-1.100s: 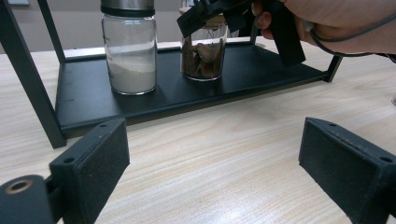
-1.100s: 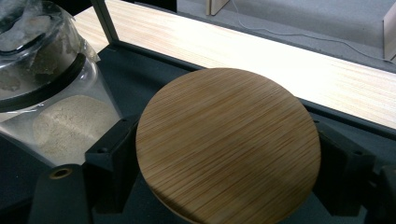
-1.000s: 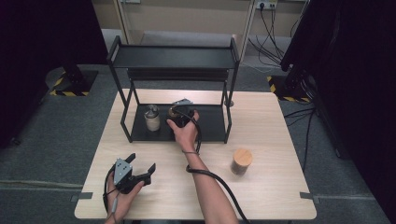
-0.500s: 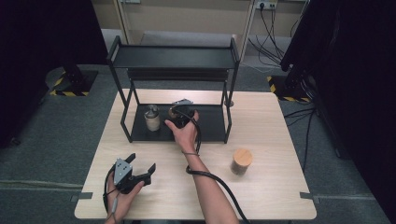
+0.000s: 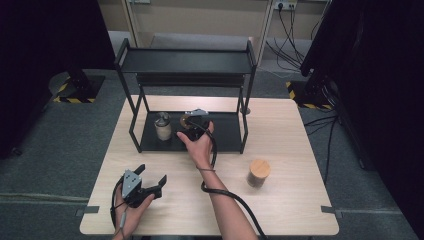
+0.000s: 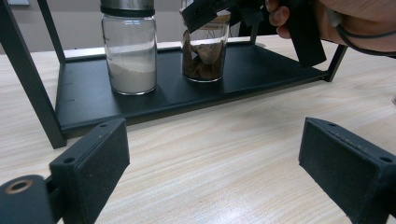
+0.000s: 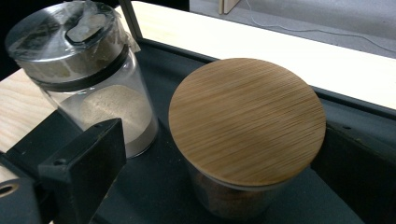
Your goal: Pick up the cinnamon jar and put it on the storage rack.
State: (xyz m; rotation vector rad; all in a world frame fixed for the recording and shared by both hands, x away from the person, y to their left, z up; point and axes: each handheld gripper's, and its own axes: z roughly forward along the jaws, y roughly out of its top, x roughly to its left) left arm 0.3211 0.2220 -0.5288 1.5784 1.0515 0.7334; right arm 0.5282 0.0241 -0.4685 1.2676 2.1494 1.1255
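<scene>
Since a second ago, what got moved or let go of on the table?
The right gripper has just been opening its jaws around the wooden-lid jar on the rack's bottom shelf; the pads now stand apart from it. The left gripper, the metal-lid jar and the jar on the table stayed put.

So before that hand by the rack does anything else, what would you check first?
1. Right gripper let go of the wooden-lid jar: ok, its jaws have just been opening and stand apart on either side of the jar.
2. Jar upright on the rack's lower shelf: ok.
3. Wooden lid seated flat: ok.
4. Gap to the metal-lid jar of white powder beside it: ok, they stand close but apart.
5. Left gripper out of the way: ok, open and low over the table, nothing between its jaws.
6. Second wooden-lid jar on the table within reach: cannot tell.
</scene>
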